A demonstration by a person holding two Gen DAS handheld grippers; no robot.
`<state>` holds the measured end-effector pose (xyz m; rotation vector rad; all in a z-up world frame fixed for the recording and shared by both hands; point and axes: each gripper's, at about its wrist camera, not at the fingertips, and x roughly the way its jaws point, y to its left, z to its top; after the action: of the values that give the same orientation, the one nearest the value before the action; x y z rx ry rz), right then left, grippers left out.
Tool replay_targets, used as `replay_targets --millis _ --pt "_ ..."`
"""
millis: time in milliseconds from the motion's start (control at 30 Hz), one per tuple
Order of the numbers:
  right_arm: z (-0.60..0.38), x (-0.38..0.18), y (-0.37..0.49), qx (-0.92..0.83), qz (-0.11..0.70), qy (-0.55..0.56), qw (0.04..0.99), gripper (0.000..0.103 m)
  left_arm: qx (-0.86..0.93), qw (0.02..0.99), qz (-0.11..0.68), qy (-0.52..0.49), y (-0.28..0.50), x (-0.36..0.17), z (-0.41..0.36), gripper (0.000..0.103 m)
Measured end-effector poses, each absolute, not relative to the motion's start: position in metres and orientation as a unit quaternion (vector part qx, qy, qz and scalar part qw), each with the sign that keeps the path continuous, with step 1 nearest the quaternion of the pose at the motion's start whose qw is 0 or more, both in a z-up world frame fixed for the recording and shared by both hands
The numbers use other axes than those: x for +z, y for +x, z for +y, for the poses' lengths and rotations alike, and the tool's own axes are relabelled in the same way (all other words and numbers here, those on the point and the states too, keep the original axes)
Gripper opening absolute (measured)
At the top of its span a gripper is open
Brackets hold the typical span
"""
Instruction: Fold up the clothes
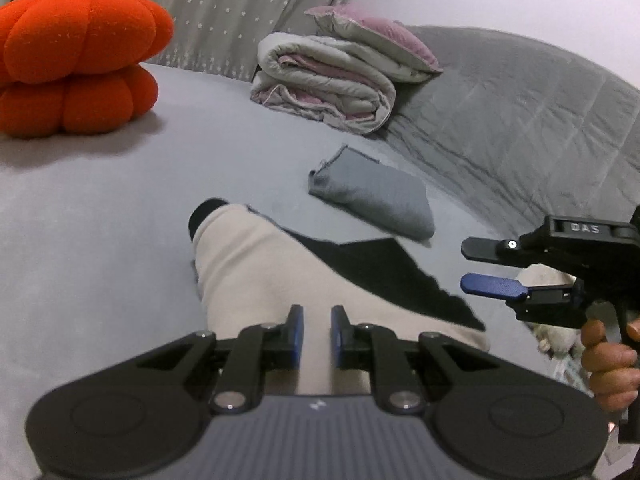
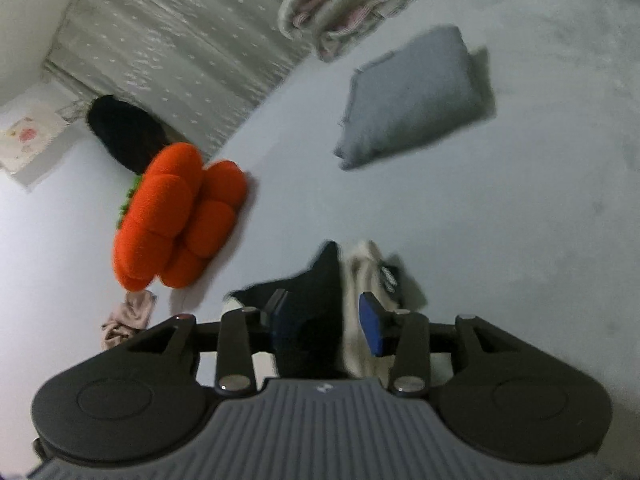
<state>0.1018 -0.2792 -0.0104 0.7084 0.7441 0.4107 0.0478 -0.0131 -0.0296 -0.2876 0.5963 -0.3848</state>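
A beige-and-black garment lies on the grey bed sheet, one beige end stretched away from me. My left gripper is shut on its near beige part, and cloth fills the narrow gap between the pads. My right gripper hovers at the right with its jaws apart and nothing between them, held by a person's hand. In the right wrist view the right gripper stands open above the garment, whose black and beige folds show beneath the gap. A folded grey garment rests farther back.
An orange pumpkin cushion sits at the far left. A rolled pale quilt lies at the back against a starred headboard. A grey quilted cover runs along the right. A small pink cloth lies near the cushion.
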Motion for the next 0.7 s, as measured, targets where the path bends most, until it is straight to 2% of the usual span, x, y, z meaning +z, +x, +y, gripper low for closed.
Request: replay_targets --millis 233,467,500,533,567,700 --pt "-0.24 0.002 0.085 0.264 0.325 0.226 0.88 0.037 -0.207 0.93 0.286 -0.105 0.044 -0.033 -0.029 0.013" --pt "-0.214 -0.016 0.084 0.272 0.329 0.127 0.895 0.034 -0.22 0.931 0.282 -0.073 0.039 -0.04 -0.042 0.013" --pt "-0.212 -0.021 0.085 0.259 0.33 0.103 0.902 0.022 -0.223 0.931 0.282 -0.07 0.038 -0.04 -0.043 0.014" --pt "-0.21 -0.026 0.085 0.243 0.332 0.073 0.908 0.015 -0.227 0.929 0.283 -0.07 0.037 -0.04 -0.042 0.014" --pt "-0.208 -0.031 0.086 0.225 0.335 0.038 0.914 0.0 -0.234 0.927 0.285 -0.072 0.037 -0.04 -0.041 0.015" --pt "-0.215 -0.04 0.086 0.219 0.336 0.01 0.916 0.0 -0.245 0.922 0.291 -0.075 0.036 -0.035 -0.034 0.016"
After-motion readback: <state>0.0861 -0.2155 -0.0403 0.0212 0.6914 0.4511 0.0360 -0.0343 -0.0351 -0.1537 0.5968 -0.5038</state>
